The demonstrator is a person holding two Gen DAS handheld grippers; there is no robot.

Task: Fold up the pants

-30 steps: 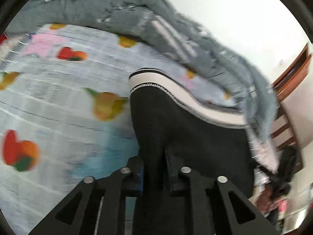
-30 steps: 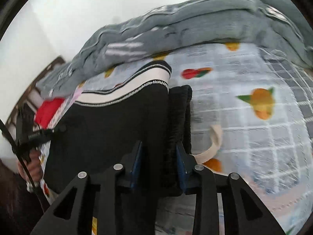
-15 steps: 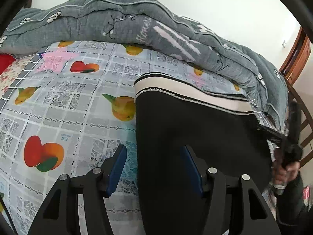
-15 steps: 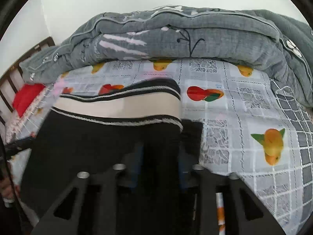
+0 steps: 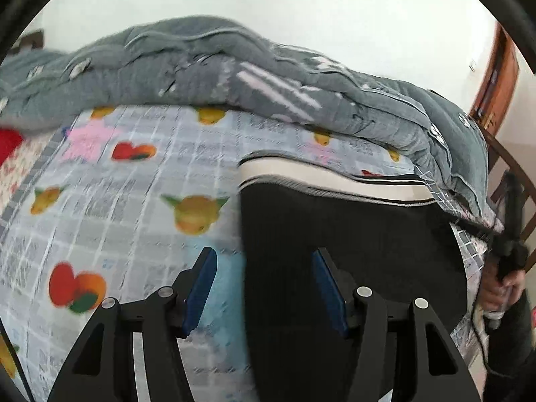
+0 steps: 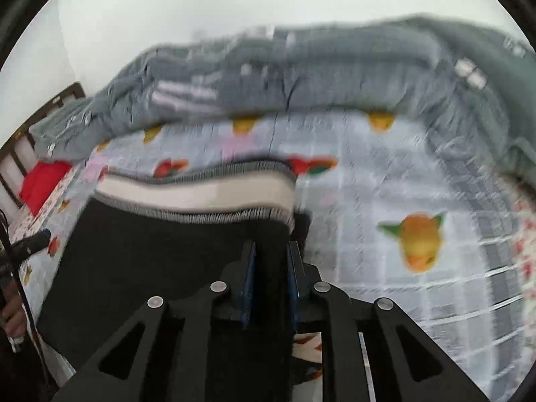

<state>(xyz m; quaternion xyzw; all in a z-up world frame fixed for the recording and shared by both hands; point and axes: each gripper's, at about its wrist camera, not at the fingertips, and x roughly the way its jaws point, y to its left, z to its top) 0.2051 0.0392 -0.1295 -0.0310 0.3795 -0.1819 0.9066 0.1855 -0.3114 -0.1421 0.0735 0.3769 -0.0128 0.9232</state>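
Black pants [image 5: 351, 241] with a cream and black striped waistband [image 5: 321, 181] lie on the fruit-print bedsheet [image 5: 134, 201]. My left gripper [image 5: 264, 288] is open, its blue pads [image 5: 201, 284] astride the pants' left edge without holding it. In the right wrist view the pants [image 6: 160, 254] spread to the left, waistband [image 6: 197, 194] at the far end. My right gripper [image 6: 269, 278] is shut on the pants' right edge, with black cloth pinched between the pads.
A rumpled grey quilt [image 5: 234, 77] lies along the far side of the bed, seen too in the right wrist view [image 6: 318, 73]. A wooden bed frame [image 5: 499, 77] stands at the right. A red cushion [image 6: 43, 181] lies by the headboard.
My left gripper let go of the pants about half a second ago and stays open. My right gripper keeps its hold and has shifted slightly; both views are now blurred by motion.
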